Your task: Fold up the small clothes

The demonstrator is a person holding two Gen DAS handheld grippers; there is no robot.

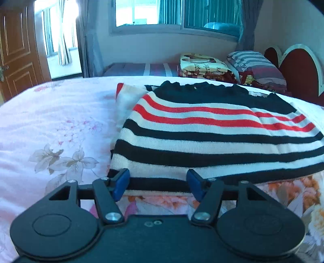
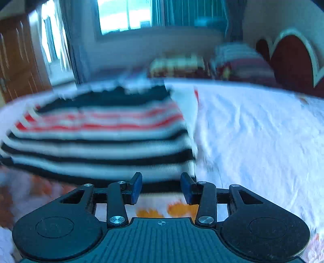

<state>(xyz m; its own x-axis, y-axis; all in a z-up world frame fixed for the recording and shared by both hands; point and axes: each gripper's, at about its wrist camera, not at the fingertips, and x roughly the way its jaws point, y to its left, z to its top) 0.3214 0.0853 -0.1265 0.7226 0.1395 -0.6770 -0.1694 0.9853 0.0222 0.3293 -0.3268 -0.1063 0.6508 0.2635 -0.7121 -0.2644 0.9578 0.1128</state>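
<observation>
A small knit sweater [image 1: 202,129] with black, white and red stripes lies flat on the bed, sleeves folded in, black collar at the far end. My left gripper [image 1: 158,184] is open, its blue-padded fingers straddling the near hem at the sweater's left corner. In the right wrist view, which is blurred, the sweater [image 2: 105,139] fills the left half. My right gripper [image 2: 161,187] is open, its fingers on either side of the near hem at the sweater's right corner. Whether either gripper touches the cloth I cannot tell.
The bed has a pink floral sheet [image 1: 50,129]. Behind it lie a folded printed blanket [image 1: 202,64] and a striped pillow [image 1: 255,64] by a red heart-shaped headboard [image 1: 299,74]. A wooden door [image 1: 18,50] stands at the left, a window [image 1: 176,14] on the far wall.
</observation>
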